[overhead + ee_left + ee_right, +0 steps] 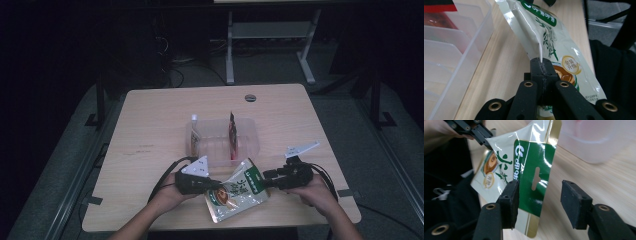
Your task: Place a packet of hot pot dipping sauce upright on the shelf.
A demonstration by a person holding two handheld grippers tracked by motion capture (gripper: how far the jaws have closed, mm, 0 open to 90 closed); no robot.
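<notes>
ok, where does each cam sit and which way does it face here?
High view: above the person's side, looking forward and down on the table; both forearms, left gripper and right gripper show.
Left gripper view: rides that gripper, looks along its shut jaws pinching the pouch edge, divided tray beside.
Right gripper view: looks along its jaws, open around the pouch's green top; the left gripper and its hand show beyond.
Shared: the pouch, in all three.

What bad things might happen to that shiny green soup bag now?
The left tongs pinch only a thin edge of the bag, so it might slip out or crumple. The right tongs stand open around the green top, not pressing it, so they may miss it. The clear tray sits close behind; the bag could bump it.
</notes>
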